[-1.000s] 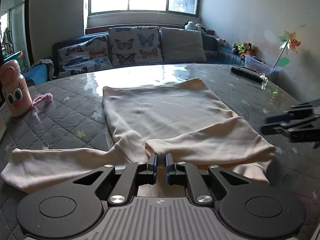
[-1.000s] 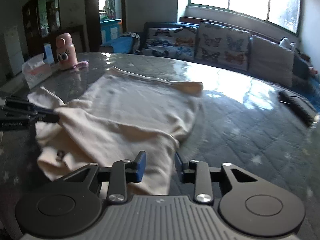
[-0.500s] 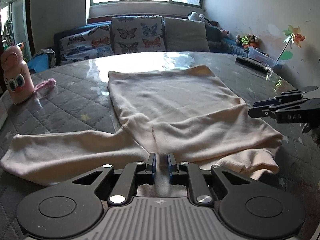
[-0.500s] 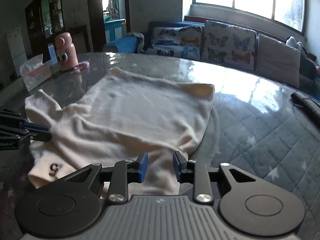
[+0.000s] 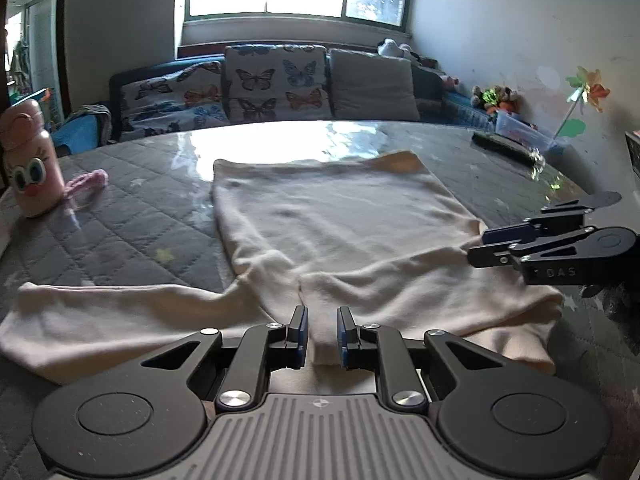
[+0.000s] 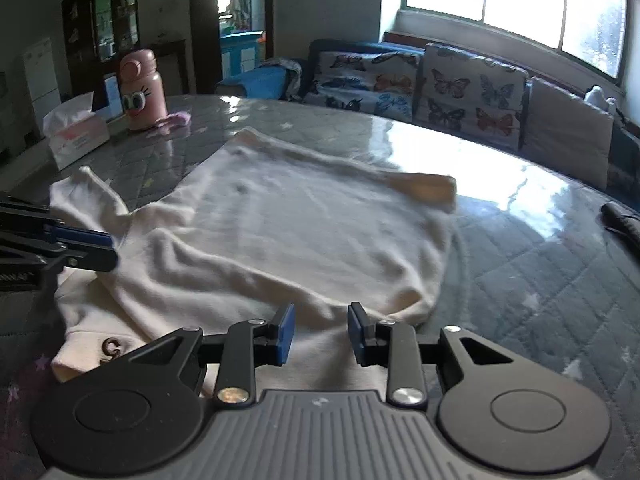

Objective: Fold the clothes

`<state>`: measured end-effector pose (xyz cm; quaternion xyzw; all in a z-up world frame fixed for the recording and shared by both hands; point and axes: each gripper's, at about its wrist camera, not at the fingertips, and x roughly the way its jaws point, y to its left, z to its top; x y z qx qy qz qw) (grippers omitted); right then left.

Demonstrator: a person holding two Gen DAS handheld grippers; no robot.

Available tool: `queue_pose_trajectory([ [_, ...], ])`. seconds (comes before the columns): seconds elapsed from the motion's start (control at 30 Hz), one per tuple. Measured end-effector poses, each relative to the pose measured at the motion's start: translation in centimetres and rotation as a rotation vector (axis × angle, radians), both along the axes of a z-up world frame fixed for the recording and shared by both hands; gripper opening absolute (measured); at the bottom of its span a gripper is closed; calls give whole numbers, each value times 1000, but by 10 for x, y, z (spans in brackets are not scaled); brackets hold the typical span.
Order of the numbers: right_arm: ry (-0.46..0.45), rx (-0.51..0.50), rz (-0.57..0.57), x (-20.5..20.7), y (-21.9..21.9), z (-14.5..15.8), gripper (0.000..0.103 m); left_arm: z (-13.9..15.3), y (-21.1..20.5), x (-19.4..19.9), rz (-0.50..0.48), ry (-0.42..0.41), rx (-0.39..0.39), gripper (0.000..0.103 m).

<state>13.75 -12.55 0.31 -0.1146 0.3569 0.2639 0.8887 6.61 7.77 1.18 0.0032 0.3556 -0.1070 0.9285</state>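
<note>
both grippers (image 5: 322, 334) (image 6: 320, 334) open over cream garment (image 5: 340, 232)

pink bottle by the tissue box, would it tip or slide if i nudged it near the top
The pink bottle is tall and stands upright on a narrow base, so a nudge near its cap would probably tip it. The table cover looks glossy, so a low push may slide it instead. How full it is cannot be seen.
</note>
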Motion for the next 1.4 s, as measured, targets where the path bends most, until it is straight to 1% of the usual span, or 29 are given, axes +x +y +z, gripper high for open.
queue_pose_trajectory([
  [0.1, 14, -13, 20, 0, 13, -5, 29, -7, 1, 0, -3, 12, 4, 17],
  [0.27, 7, -19, 78, 1, 40, -6, 29, -5, 8, -5, 5, 5, -22, 19],
  [0.43, 7, -27, 130, 4, 69, -10, 29, 0, 27, -14, 62, -8, -51, 22],
  [0.57, -15, -31, 163, 3, 92, -11, 29, 5, 51, -24, 144, -18, -40, 24],
  [0.63, -17, -25, 174, 3, 102, -11, 29, 5, 65, -27, 191, -20, -33, 30],
  [0.77, -15, -9, 204, 1, 118, -11, 29, 4, 94, -31, 301, -19, -18, 31],
  [0.87, -21, -3, 229, -6, 119, -4, 29, 5, 113, -33, 367, -18, -22, 32],
  [0.93, -26, -1, 240, -13, 115, 2, 35, 6, 124, -35, 412, -26, -17, 38],
  [0.97, -29, -3, 249, -16, 113, 5, 35, 6, 129, -35, 433, -30, -16, 39],
  [1.1, -25, -26, 314, -30, 114, 6, 35, 6, 149, -35, 528, -35, -9, 44],
  [1.17, -17, -51, 343, -33, 120, -1, 35, 4, 159, -34, 579, -31, -14, 46],
  [1.27, -27, -44, 340, -35, 121, -1, 37, 2, 172, -30, 642, -24, -11, 49],
  [1.3, -27, -38, 336, -35, 119, 1, 42, 1, 176, -28, 658, -21, -6, 49],
  [1.4, -36, -31, 329, -36, 114, 5, 43, -4, 188, -21, 700, -6, -16, 48],
])
